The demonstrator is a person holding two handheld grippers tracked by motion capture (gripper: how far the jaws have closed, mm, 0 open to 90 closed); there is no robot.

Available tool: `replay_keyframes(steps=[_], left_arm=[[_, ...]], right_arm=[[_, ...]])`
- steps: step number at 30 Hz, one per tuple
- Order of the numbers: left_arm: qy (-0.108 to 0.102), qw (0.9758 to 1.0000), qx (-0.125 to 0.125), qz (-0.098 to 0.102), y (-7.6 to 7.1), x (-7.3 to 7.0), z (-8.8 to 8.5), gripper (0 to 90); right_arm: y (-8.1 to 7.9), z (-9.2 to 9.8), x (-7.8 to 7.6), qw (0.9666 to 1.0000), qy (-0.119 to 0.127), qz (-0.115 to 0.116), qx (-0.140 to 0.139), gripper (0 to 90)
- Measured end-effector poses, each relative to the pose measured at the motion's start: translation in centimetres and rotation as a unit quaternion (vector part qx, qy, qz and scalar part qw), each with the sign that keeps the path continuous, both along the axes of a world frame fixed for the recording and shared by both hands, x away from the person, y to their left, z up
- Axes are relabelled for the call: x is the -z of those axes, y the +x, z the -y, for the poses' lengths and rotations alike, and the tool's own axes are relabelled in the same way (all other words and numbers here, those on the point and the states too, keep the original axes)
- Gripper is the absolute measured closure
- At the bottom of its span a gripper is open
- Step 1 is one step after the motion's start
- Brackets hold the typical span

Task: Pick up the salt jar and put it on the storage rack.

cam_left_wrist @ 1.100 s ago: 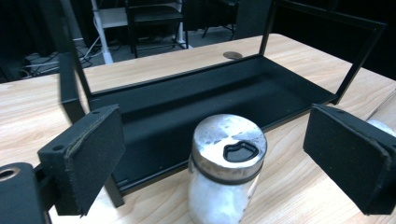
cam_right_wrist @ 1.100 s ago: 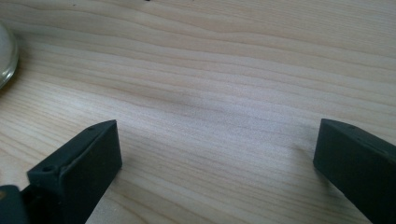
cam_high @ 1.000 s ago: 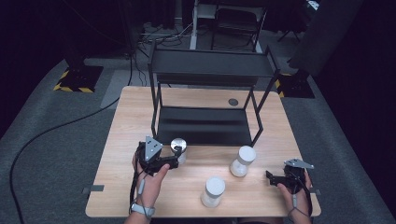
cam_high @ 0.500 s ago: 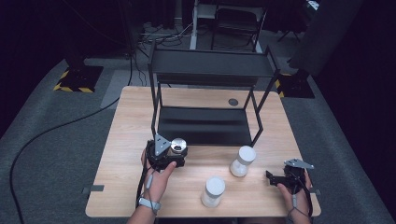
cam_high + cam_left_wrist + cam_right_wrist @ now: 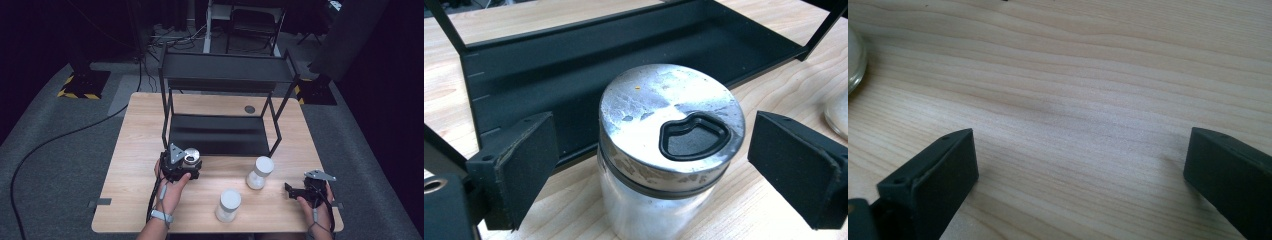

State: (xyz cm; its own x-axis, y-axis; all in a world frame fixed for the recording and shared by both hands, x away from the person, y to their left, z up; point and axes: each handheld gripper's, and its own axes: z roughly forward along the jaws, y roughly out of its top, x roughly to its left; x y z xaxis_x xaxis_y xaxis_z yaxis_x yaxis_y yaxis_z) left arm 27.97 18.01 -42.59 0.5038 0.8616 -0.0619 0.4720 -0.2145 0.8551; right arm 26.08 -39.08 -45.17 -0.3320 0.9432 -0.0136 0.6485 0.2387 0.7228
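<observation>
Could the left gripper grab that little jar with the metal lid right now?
Probably yes: the left gripper is open with the metal-lidded jar already standing between its jaws, with gaps on both sides and nothing between.

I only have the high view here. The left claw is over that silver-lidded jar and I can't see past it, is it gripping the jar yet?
Observer: Not yet. In the left gripper view the left claw is open, its pads on either side of the jar with gaps on both sides.
Operator: What does the lid look like up close?
Observer: The metal lid is scuffed, with a black pour flap set into it toward one edge.
Operator: And the right claw, is it holding anything?
Observer: No. In the right gripper view the right claw is open over bare table, nothing between its pads.
</observation>
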Motion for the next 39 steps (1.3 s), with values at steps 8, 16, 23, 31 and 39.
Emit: replay_keyframes(steps=[8,16,23,31,39], left_arm=[[0.022,0.9994,0.008,-0.027,1.4,0.2,0.8,9.3],[0.046,0.9984,0.012,-0.032,1.7,0.4,1.6,29.8],[0.049,0.9983,0.010,-0.031,1.7,0.3,1.8,30.1],[0.044,0.9990,-0.001,-0.010,1.1,-0.1,2.1,30.1],[0.042,0.9991,-0.008,-0.005,1.2,-1.0,2.2,30.1]], right_arm=[[0.0,0.0,0.0,1.0000,0.000,0.000,0.000,0.7],[0.0,0.0,0.0,1.0000,0.000,0.000,0.000,0.7],[0.0,0.0,0.0,1.0000,0.000,0.000,0.000,0.7],[0.0,0.0,0.0,1.0000,0.000,0.000,0.000,0.7],[0.0,0.0,0.0,1.0000,0.001,0.000,0.000,0.7]])
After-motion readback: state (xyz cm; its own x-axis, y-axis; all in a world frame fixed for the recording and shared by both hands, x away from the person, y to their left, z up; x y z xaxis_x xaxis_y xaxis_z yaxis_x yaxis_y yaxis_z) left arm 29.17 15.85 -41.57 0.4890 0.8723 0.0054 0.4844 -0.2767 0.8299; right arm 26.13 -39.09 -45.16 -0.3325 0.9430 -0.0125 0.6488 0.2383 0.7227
